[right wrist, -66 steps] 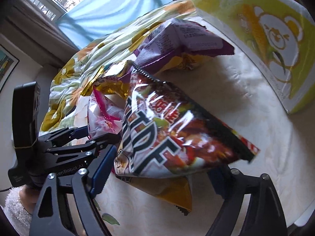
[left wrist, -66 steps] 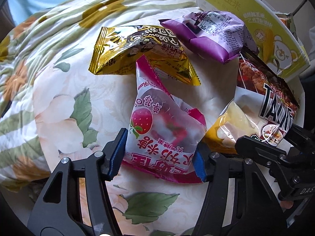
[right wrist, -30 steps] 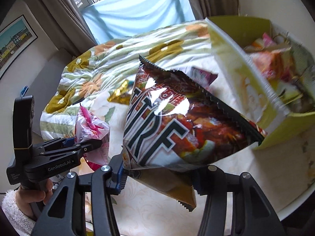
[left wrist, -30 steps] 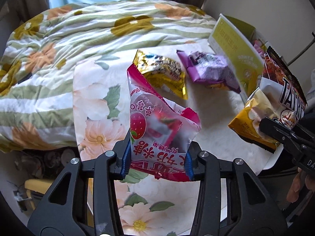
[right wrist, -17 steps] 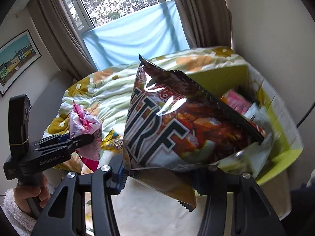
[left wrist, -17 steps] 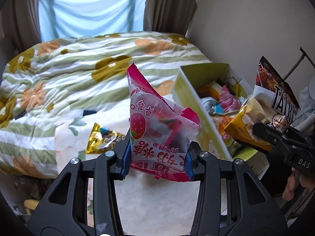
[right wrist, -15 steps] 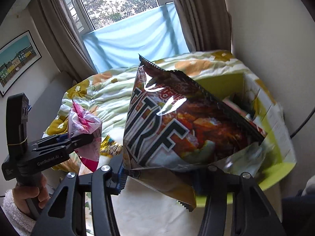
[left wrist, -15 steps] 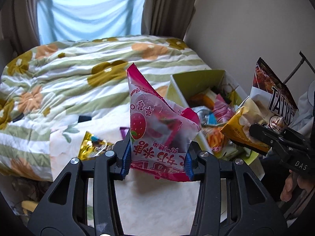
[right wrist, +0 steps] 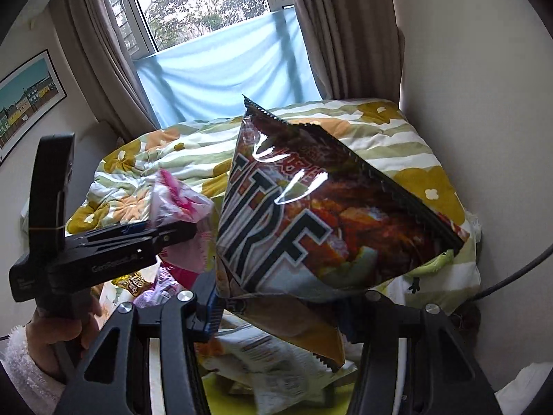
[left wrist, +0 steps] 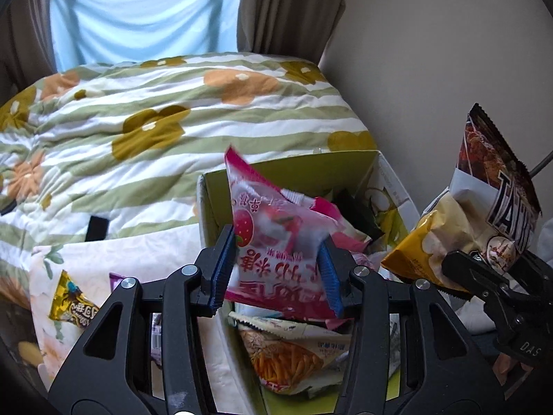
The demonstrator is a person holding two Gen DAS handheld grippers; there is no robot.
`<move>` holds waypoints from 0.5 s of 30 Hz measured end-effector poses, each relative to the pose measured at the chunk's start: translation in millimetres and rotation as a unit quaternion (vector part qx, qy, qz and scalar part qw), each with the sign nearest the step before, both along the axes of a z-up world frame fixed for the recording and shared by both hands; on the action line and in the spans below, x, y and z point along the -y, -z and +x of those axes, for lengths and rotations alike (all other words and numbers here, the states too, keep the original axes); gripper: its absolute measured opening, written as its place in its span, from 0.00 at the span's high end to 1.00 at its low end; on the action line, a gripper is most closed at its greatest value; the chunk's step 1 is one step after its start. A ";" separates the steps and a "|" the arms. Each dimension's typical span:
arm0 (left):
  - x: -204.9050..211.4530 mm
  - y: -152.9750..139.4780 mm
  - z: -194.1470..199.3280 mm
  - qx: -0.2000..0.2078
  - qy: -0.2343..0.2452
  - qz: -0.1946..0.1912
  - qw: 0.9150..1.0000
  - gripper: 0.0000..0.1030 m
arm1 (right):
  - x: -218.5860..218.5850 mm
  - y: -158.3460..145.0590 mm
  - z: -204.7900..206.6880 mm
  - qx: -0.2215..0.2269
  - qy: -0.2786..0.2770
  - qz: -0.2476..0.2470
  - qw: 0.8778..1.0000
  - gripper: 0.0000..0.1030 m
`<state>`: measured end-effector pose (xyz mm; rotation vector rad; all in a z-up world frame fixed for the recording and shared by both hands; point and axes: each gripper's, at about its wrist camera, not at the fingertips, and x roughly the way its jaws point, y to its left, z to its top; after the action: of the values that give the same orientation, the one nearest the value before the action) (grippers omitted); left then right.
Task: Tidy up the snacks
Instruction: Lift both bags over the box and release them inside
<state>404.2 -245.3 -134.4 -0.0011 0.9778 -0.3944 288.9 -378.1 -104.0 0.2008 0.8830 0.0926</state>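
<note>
- Left gripper [left wrist: 276,273]: jaws are opening with the pink strawberry packet [left wrist: 276,242] between the blue pads, directly above the green box [left wrist: 293,169]. The packet looks blurred and tilted, so it is probably slipping out.
- Right gripper [right wrist: 287,304]: clamped on the dark chip bag [right wrist: 321,214] plus a yellow bag [right wrist: 304,328] underneath, both pinched at the bottom edge. It hangs over the same box.
- The box is already stuffed: an orange-stick snack pack [left wrist: 287,356] and other wrappers reach close to the rim.
- Risk 1: the pink packet lands on the pile, not in a gap, and slides over the near wall onto the floral cloth [left wrist: 114,256].
- Risk 2: the right-hand pair is wide and light. Released together, the two bags could fan apart, one catching the box edge and tipping out.
- Risk 3: the grippers are close together, so a right-side drop could clip the left tool or the falling packet.
- Gold packet [left wrist: 74,307] and purple packet [left wrist: 115,278] sit on the cloth beside the box, not yet collected.
</note>
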 end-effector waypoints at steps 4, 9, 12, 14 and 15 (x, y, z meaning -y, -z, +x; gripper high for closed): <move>2.3 3.1 -5.0 0.016 -0.020 0.021 0.999 0.00 | 12.3 8.0 6.2 -0.011 -0.002 0.014 1.000 0.53; -16.9 4.4 -21.5 0.012 -0.039 0.030 0.999 0.00 | 23.5 15.2 11.9 -0.022 -0.014 0.027 0.999 0.53; -32.9 5.8 -31.0 0.003 -0.052 0.028 0.998 0.00 | 23.8 16.7 16.0 -0.028 -0.023 0.038 0.999 0.53; -43.0 7.1 -35.0 0.001 -0.060 0.029 0.998 0.00 | 20.2 15.3 19.3 -0.029 -0.029 0.047 0.998 0.53; -46.3 8.0 -37.2 0.001 -0.065 0.029 0.997 0.00 | 16.8 15.9 21.7 -0.030 -0.037 0.049 0.998 0.53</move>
<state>367.0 -199.0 -142.4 -0.0111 0.9811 -0.2468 310.6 -395.0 -120.0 0.2640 0.9474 0.1995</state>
